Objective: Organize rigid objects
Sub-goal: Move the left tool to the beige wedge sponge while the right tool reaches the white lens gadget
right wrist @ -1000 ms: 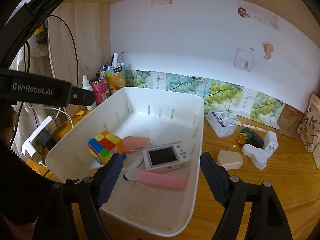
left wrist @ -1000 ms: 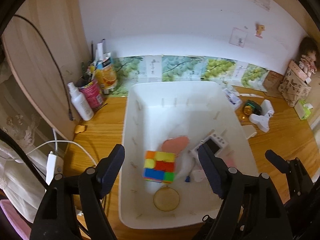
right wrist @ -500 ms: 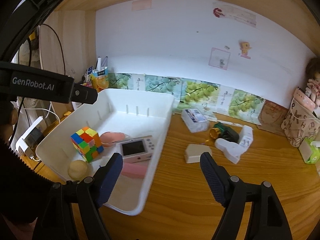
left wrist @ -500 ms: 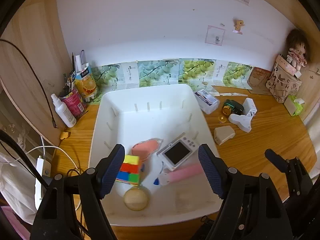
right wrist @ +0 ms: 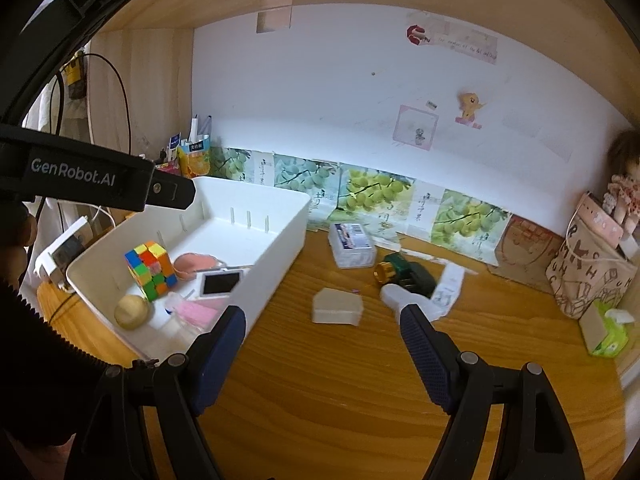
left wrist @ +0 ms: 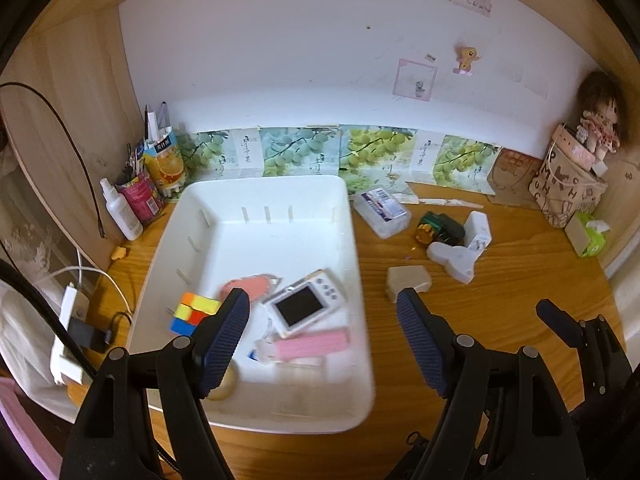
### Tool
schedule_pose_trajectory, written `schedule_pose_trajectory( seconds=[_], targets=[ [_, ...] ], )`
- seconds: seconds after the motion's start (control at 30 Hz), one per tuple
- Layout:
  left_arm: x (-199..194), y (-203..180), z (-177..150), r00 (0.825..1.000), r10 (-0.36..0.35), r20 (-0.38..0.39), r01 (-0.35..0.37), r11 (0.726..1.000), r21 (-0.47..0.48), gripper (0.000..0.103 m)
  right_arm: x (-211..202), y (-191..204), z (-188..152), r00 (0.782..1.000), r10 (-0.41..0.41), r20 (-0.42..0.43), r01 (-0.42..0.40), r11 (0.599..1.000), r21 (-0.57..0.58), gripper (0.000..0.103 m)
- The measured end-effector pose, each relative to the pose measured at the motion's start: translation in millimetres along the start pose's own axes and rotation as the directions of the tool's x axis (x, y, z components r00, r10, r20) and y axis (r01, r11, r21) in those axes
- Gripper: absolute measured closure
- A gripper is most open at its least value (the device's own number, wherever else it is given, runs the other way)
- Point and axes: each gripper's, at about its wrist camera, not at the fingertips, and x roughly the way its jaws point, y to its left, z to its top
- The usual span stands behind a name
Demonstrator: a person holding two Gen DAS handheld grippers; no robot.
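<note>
Blue-padded, your right gripper [right wrist: 320, 344] and left gripper [left wrist: 322, 336] both gape, empty. Ahead, the beige block [right wrist: 337, 306] lies mid-desk, just outside the white bin's [right wrist: 280, 268] right wall, probably awaiting sorting with the cube [right wrist: 151, 270] inside.

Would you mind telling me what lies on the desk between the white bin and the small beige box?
Nothing: between the white bin and the beige box there is only bare wood, clearest in the right wrist view.

White bin [right wrist: 296, 216] left of beige box [right wrist: 337, 306]
</note>
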Motion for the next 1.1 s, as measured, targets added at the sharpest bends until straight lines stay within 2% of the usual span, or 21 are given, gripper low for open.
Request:
schedule_pose_trajectory(
  seconds=[0.37,0.63,0.8,0.93,1.1],
  targets=[
    [4,-40,-8,0.999,-0.048,0.011,0.05,0.988,-0.147,0.024,-14,-46,-8,1.0,0.027,-0.008,-0.028,0.991,-0.132,0.023],
    [18,-62,-10,0.992,-0.118,-0.034,0.102,0.946,-0.307,0.018,-20,-84,-12,0.999,0.033,-0.007,-0.034,0.974,-0.223,0.023],
    [39,-72,-8,0.984,-0.132,-0.122,0.079,0.928,-0.365,0.017,-14,-108,-12,0.998,0.061,-0.029,-0.066,0.971,-0.231,0.023],
    [58,-77,-10,0.968,-0.154,-0.197,0.068,0.919,-0.388,0.017,-8,-116,-7,0.997,0.077,-0.03,-0.082,0.965,-0.248,0.023],
    [77,-79,-9,0.959,-0.158,-0.237,0.045,0.907,-0.419,0.017,3,-123,1,0.995,0.098,-0.023,-0.101,0.961,-0.258,0.023]
  ],
)
